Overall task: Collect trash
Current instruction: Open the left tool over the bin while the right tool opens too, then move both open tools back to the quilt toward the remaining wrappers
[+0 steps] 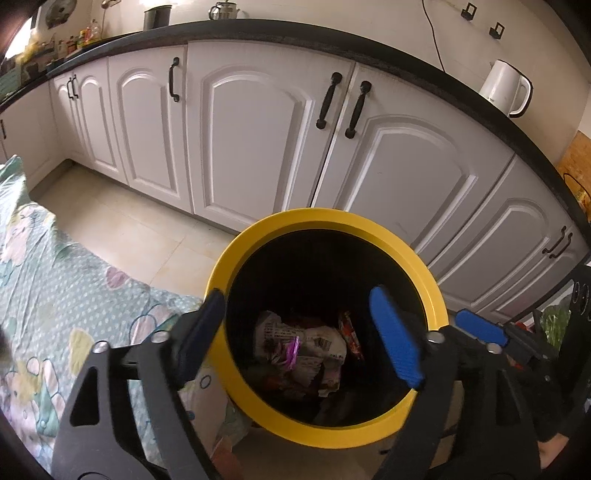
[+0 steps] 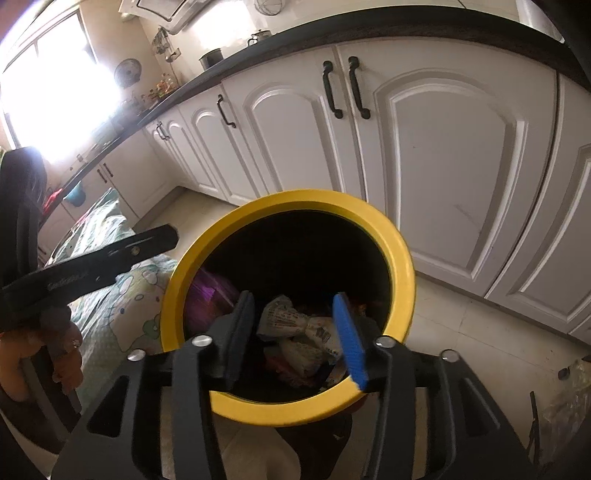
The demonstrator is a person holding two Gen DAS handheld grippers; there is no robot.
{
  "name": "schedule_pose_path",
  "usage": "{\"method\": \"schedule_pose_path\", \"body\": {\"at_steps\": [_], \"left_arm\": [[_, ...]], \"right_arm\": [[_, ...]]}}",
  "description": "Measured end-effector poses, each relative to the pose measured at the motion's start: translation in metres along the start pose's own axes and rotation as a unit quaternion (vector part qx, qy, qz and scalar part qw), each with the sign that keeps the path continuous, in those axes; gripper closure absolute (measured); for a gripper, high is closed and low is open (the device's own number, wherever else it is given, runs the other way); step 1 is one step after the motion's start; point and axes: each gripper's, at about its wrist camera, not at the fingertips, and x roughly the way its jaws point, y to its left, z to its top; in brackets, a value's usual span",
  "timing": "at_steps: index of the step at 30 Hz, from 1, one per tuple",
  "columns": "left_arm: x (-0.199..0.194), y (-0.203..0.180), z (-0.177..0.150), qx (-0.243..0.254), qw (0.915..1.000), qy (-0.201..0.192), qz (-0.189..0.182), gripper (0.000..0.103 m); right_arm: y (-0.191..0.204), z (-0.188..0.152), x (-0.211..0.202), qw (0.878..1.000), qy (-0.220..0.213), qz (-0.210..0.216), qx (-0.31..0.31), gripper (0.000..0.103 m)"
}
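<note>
A round bin with a yellow rim (image 1: pixel 332 218) (image 2: pixel 295 197) and a black inside stands on the floor below both grippers. In it lie crumpled white wrappers (image 1: pixel 317 339) (image 2: pixel 291 317), a purple wrapper (image 1: pixel 291 349) and a red one (image 1: pixel 351 336). My left gripper (image 1: pixel 297 299) hangs over the bin's mouth, open wide, with nothing between its fingers. My right gripper (image 2: pixel 293 301) is also over the mouth, open and holding nothing. A blurred purple thing (image 2: pixel 210 291) shows inside the bin at its left wall. One blue finger (image 1: pixel 480 326) of the right gripper shows beside the rim.
White cabinet doors (image 1: pixel 258 140) with black handles run under a black countertop (image 1: pixel 295 33) behind the bin. A white kettle (image 1: pixel 506 88) stands on it. A patterned sheet (image 1: pixel 55 280) lies left of the bin, on pale floor tiles (image 2: pixel 461 332). A hand (image 2: pixel 62 354) holds the left gripper.
</note>
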Motion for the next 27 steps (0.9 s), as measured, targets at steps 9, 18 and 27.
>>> {"method": "schedule_pose_path", "body": {"at_steps": [9, 18, 27], "left_arm": [[-0.024, 0.018, -0.001, -0.025, 0.9994, -0.019, 0.017, 0.011], [-0.053, 0.033, -0.002, -0.035, 0.9977, -0.046, 0.036, 0.011], [-0.093, 0.065, -0.012, -0.05, 0.994, -0.074, 0.063, 0.011]], "right_arm": [[-0.004, 0.003, -0.008, 1.0, -0.02, -0.013, 0.019, 0.032], [0.013, 0.008, -0.022, 0.999, -0.043, -0.011, 0.007, 0.025], [0.053, 0.01, -0.031, 0.998, -0.052, 0.025, -0.03, 0.024]]}}
